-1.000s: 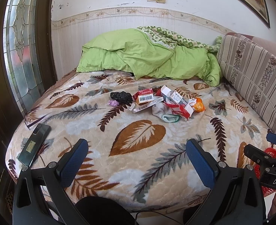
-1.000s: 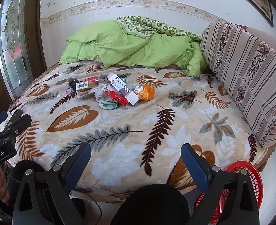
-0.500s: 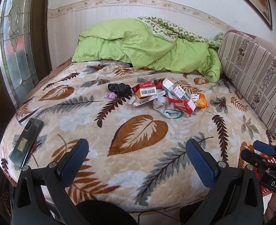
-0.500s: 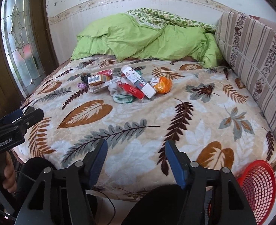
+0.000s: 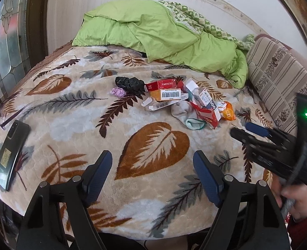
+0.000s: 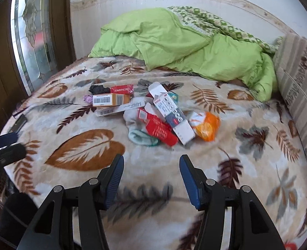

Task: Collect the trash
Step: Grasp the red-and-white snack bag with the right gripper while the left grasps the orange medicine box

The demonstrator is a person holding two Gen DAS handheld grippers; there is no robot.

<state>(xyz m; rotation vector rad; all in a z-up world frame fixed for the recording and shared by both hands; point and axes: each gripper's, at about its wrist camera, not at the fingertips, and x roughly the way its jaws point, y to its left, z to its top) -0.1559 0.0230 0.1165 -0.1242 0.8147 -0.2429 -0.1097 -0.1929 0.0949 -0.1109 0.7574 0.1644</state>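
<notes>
- Left wrist view: my left gripper (image 5: pixel 152 166) is spread and empty above the blanket (image 5: pixel 70 125) — the trash pile (image 5: pixel 182 102) lies well ahead.
- Right wrist view: my right gripper (image 6: pixel 151 170) is parted, holding nothing, aimed at the red carton (image 6: pixel 159 129) — nearest, I judge.

Both views bedward; shared litter pile (image 5: pixel 180 102), seemingly.

- This is a bedroom in a home.
- A bed (image 5: pixel 74 125) with a leaf-pattern blanket fills the room.
- A green duvet (image 5: pixel 153 33) lies at the wall.
- A striped cushion (image 5: pixel 278 79) stands beside it.
</notes>
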